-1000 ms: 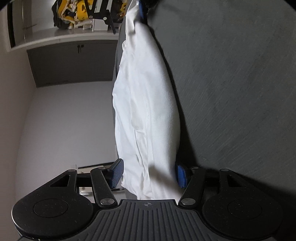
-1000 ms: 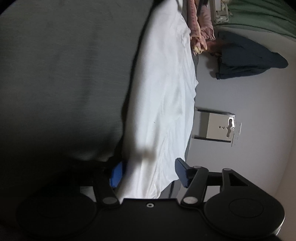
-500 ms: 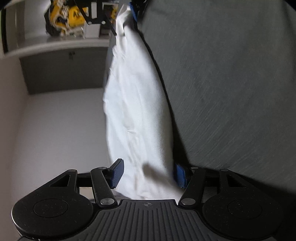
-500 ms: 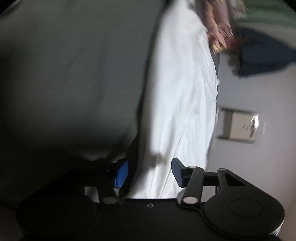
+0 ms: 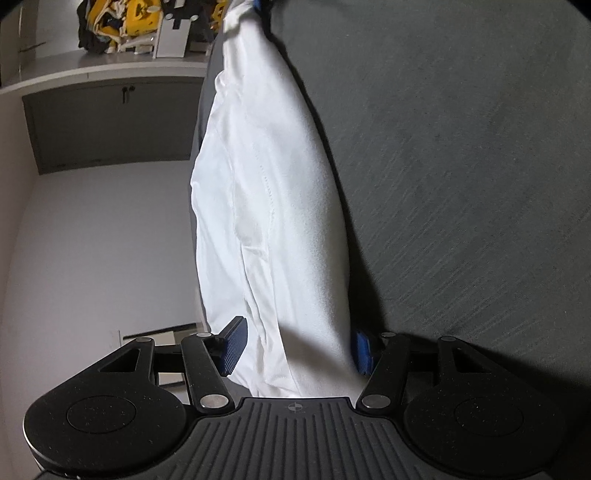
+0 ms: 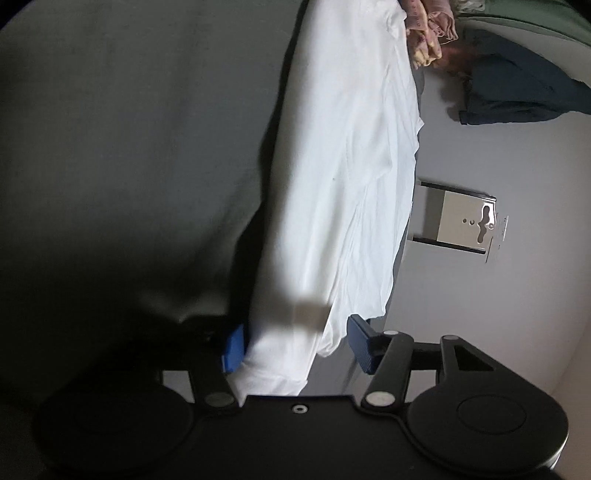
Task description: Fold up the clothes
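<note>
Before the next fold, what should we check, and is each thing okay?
1. White shirt sits between the left hand-held gripper fingers: ok.
2. Left fingers closed on it: not ok, gap showing.
3. Shirt between the right hand-held gripper fingers: ok.
4. Right fingers closed: not ok, open.
5. Shirt lying flat: not ok, wrinkled.
6. Blue garment and pink clothes clear of the shirt: blue ok, pink cannot tell.
</note>
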`<state>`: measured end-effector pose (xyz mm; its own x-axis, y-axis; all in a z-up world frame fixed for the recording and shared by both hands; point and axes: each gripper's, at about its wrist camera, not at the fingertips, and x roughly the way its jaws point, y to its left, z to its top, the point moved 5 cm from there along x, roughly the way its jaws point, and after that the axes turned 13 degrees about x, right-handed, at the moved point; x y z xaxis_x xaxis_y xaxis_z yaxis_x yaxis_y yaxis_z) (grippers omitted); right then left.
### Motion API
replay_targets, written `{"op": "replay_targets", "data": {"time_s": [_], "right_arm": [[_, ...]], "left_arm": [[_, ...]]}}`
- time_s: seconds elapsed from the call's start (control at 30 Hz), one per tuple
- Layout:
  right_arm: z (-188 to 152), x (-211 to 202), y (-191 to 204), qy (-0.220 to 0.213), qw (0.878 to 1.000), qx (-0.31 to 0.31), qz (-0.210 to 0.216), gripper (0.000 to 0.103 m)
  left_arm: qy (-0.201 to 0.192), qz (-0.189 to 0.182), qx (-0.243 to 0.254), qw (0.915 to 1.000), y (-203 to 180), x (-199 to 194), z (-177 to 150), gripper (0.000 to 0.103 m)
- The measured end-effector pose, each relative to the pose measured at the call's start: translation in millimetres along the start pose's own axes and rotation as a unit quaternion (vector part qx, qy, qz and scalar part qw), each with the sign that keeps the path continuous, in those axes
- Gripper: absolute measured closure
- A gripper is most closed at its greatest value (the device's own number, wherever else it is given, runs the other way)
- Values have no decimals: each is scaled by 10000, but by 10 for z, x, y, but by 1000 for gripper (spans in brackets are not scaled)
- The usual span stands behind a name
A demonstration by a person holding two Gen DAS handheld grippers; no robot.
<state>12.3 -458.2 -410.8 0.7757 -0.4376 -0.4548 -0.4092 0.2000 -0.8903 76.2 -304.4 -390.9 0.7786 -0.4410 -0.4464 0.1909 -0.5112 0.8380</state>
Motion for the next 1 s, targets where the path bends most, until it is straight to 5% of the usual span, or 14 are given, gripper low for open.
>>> {"op": "replay_targets", "data": {"time_s": [0.33, 0.57, 0.6, 0.73, 1.0], "right_arm": [[223, -13, -38, -677, 9970, 269, -270, 47], [6, -13, 191, -1028, 9845, -769, -1196, 58], [14, 16, 219, -997, 9840, -818, -1227, 62], [72, 96, 179, -803, 9899, -657, -965, 88], [199, -41, -273, -584, 9967, 526, 215, 95]], "left_arm": [[-69, 115, 127, 9998, 47, 86, 52, 45], [-74, 200, -59, 9998, 42, -32, -64, 45], [-72, 163, -126, 9998, 45, -27, -66, 53], [-68, -57, -272, 9996, 57, 48, -40, 85], [-378, -585, -596, 9958, 346, 62, -125, 93]]}}
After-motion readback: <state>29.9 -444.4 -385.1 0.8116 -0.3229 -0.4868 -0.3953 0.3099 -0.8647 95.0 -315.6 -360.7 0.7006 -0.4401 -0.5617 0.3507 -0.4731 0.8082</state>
